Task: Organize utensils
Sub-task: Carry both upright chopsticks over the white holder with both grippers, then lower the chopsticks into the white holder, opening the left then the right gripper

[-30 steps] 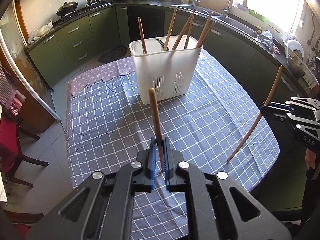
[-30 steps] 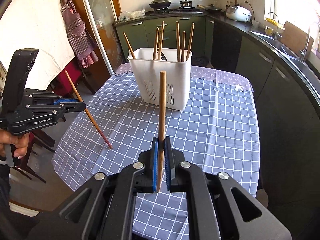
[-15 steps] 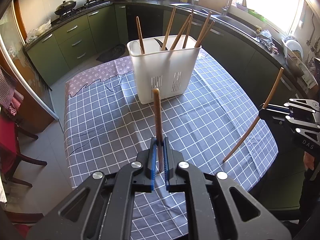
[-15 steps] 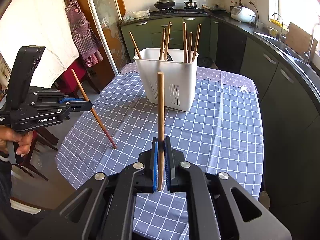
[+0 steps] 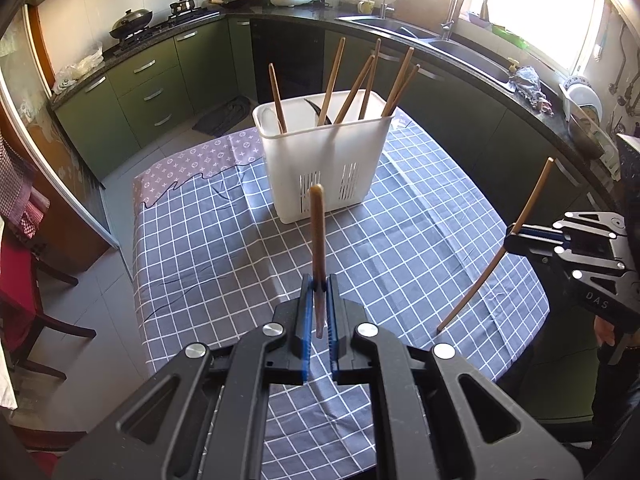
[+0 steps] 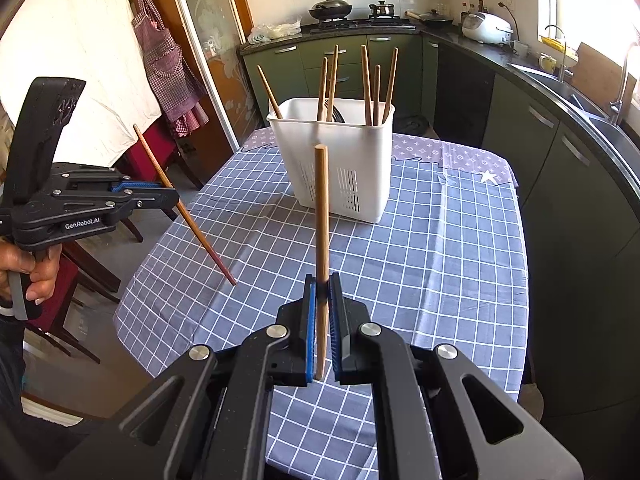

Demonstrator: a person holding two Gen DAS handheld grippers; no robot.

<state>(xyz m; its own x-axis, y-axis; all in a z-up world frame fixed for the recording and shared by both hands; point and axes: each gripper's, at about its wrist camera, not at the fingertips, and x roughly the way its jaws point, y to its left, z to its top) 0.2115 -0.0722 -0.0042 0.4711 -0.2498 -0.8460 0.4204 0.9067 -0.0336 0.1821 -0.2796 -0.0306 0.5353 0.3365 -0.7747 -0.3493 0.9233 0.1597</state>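
The white utensil holder [image 5: 324, 168] stood toward the far end of the checked tablecloth [image 5: 224, 248], with 6 wooden chopsticks [image 5: 332, 76] already leaning inside it. On the near side of the holder, well apart from it and above the cloth, the left gripper [image 5: 319, 308] was clenched on 1 chopstick [image 5: 318, 232], its rounded end pointing up toward the holder. The right gripper [image 6: 321, 308] likewise gripped a second chopstick [image 6: 321, 216], nearly upright in its jaws, also short of the holder.

The step in hand looked like carrying both sticks to the holder. To do it well, each stick's lower tip would need to rise above the holder's rim before moving in, then come down into a gap between the leaning sticks, not onto them. Going 1 hand at a time would likely keep the 2 grippers from crowding each other over the narrow opening. The left stick sat slightly tilted in its pads, so it could swing on release; letting go only once the tip was well inside seemed safer.

Around the holder the cloth was bare on every visible side, so the approach was free. Beyond the holder the table edge came soon, and a hard nudge could push the light holder toward it. The dark counter [image 6: 568, 92] ran along the right of the holder, and a red chair [image 6: 160, 148] stood to its left, both clear of the table.
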